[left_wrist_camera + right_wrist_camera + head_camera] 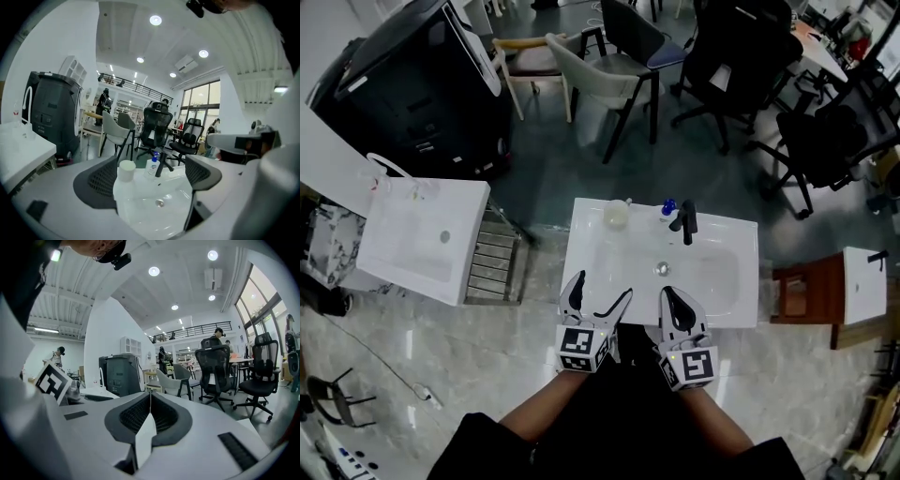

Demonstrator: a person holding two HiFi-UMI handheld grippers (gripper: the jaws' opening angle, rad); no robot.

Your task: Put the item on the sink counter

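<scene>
L tool [602,286] agape, cup [617,214] on sink counter [729,236].

Just ahead of the left gripper [151,176], the white bottle [125,171] shows only its cap clearly; its body blends into the white sink [154,220]. Beyond it, the black faucet [161,165] covers part of a small blue-topped bottle [152,167], its label too small to read. The right gripper [150,413], jaws pressed together, blocks everything directly below it. In the head view, both forearms [546,420] behind the grippers are cut off by the bottom edge
</scene>
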